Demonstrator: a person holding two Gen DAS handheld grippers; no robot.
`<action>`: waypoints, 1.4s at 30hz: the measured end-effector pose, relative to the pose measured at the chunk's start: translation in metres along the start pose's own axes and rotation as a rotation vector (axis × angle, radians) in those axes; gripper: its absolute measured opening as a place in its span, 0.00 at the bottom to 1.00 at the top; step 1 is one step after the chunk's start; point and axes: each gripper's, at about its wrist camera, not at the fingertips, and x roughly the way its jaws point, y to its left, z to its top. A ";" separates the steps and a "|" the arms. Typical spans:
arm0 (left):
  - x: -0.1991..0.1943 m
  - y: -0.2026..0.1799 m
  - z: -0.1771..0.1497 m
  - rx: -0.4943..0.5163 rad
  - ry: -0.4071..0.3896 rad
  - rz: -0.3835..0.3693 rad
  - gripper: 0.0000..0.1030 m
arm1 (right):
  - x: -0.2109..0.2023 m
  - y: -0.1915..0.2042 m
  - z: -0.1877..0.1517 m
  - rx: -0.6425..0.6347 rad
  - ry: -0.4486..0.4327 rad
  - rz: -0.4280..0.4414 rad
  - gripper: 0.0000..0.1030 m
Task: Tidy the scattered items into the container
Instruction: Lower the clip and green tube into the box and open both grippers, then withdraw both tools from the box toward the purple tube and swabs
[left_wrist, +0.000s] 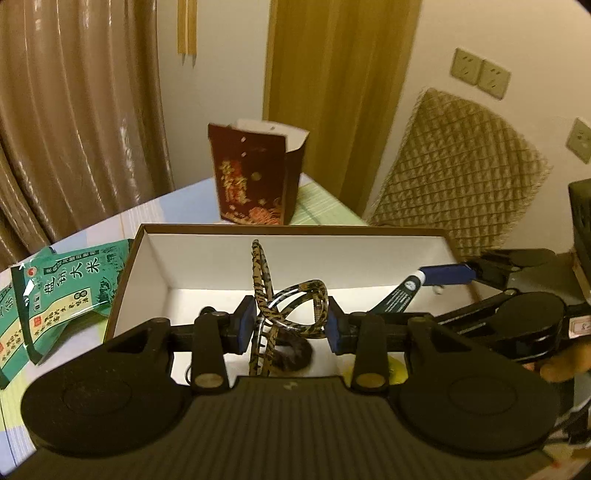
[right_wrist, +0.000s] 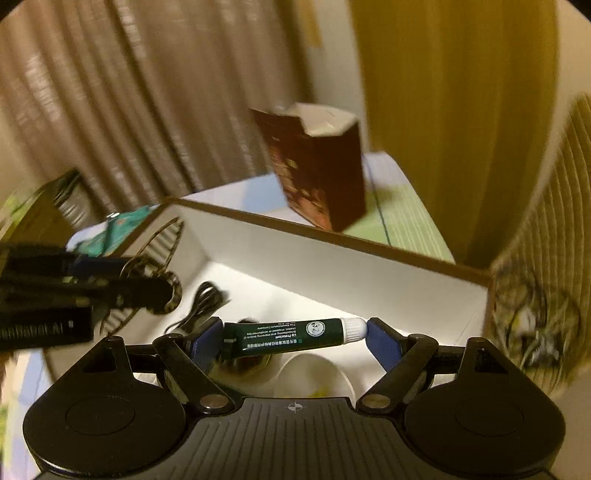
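Left tool (left_wrist: 290, 320) pinches stiff, springy, slippery headbands (left_wrist: 291, 295) over the box (left_wrist: 295, 230). Right tool (right_wrist: 295, 338) clamps a light, squashy tube (right_wrist: 291, 334) end-to-end above it; mid-body grip looks safer.

Tan curtains (left_wrist: 74, 110) with a satin sheen hang in folds along the left, and a mustard-yellow drape (left_wrist: 332, 92) falls further right. Between them shows a cream wall (left_wrist: 221, 55). Three wall sockets (left_wrist: 480, 74) sit on the right part of that wall, above a quilted, fringed cushion (left_wrist: 454, 166) leaning against it. The table (left_wrist: 166, 206) wears a cloth in pale blue, white and green blocks. The light is warm and dim, yellowing the room.
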 end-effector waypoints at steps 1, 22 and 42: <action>0.007 0.004 0.002 -0.004 0.008 0.003 0.32 | 0.006 0.000 0.002 0.017 0.007 -0.010 0.79; 0.074 0.040 -0.007 0.001 0.111 0.049 0.39 | 0.054 -0.011 0.009 0.054 0.067 -0.092 0.79; 0.024 0.030 -0.015 0.053 0.077 0.091 0.72 | -0.007 0.005 -0.005 -0.021 0.000 -0.010 0.98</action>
